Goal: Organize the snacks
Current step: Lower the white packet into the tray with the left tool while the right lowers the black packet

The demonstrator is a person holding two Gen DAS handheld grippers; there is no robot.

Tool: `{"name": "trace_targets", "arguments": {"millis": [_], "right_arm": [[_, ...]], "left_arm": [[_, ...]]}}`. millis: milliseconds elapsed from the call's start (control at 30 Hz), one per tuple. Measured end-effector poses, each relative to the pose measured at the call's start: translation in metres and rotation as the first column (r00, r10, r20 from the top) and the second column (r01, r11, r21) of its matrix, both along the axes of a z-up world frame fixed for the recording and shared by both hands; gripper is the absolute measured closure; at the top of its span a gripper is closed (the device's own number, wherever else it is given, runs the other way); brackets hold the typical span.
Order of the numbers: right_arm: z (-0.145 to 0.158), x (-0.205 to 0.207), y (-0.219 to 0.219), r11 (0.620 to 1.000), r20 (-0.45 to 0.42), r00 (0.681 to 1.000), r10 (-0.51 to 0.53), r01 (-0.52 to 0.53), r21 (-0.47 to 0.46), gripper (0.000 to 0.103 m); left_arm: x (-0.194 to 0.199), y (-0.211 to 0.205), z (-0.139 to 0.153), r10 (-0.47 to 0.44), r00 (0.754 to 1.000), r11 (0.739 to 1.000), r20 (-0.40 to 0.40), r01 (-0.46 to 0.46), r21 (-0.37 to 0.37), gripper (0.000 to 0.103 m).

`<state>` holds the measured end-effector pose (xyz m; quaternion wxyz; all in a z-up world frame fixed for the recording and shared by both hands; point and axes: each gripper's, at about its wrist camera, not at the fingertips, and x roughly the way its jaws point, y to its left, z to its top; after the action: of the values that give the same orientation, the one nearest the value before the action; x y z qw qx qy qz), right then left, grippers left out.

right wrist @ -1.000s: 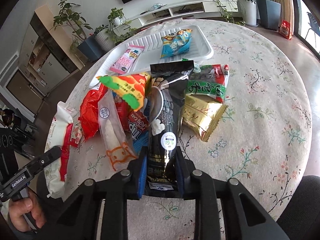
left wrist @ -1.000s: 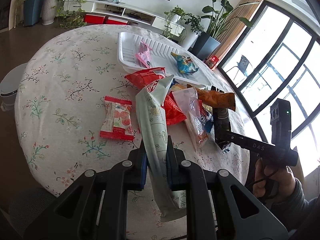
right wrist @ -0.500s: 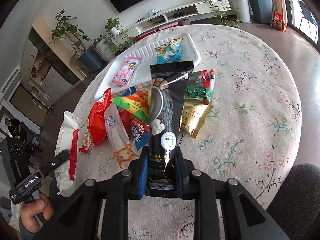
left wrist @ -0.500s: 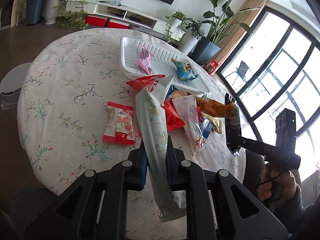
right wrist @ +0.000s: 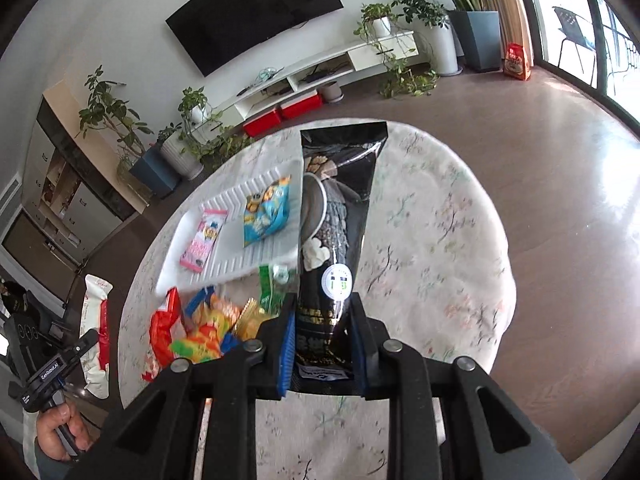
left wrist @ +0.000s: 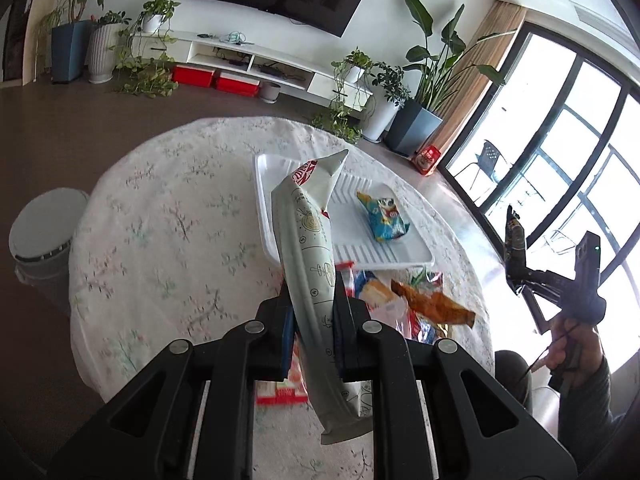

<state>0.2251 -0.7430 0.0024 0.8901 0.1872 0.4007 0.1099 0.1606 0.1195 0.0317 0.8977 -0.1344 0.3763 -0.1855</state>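
Observation:
My left gripper is shut on a long white snack bag and holds it high above the round table. My right gripper is shut on a tall black snack bag, also lifted above the table. A white tray at the far side holds a blue snack bag and a pink packet. A pile of loose snacks lies on the flowered tablecloth in front of the tray.
A red and white packet lies on the cloth under my left gripper. A grey bin stands on the floor left of the table. Potted plants, a TV shelf and big windows ring the room.
Both grippers have risen well above the table with their bags, and the views now tilt up toward the room. The snacks on the table have not moved.

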Motion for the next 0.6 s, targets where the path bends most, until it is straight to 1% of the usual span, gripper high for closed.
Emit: {"name": "trace_targets", "arguments": {"millis": [67,133,267,333,433,600], "right_arm": [[0.017,0.016,0.002,1.000,0.029,0.999,0.013,-0.013,-0.002,0.077],[0.033,0.035,0.014,0.999,0.052,0.997,0.050,-0.050,-0.007,0.077],[0.052,0.071,0.061,0.986,0.068,0.984,0.162,-0.159,-0.042,0.077],[0.051,0.090,0.089,0.974,0.047,0.974,0.223,-0.220,-0.055,0.077],[0.041,0.116,0.125,0.954,-0.001,0.956,0.294,-0.294,-0.058,0.077],[0.012,0.148,0.163,0.931,-0.092,0.932,0.352,-0.358,-0.072,0.077]], "left_arm": [[0.025,-0.002,0.013,-0.016,1.000,1.000,0.012,0.016,0.021,0.090],[0.049,-0.008,0.024,-0.034,0.999,0.999,0.023,0.033,0.035,0.090],[0.101,-0.027,0.036,-0.069,0.998,0.993,0.011,0.067,0.093,0.090],[0.124,-0.039,0.032,-0.083,0.996,0.989,-0.012,0.084,0.120,0.090],[0.155,-0.056,0.014,-0.109,0.992,0.982,-0.062,0.117,0.151,0.090],[0.189,-0.070,-0.019,-0.110,0.987,0.978,-0.119,0.129,0.166,0.090]]}}
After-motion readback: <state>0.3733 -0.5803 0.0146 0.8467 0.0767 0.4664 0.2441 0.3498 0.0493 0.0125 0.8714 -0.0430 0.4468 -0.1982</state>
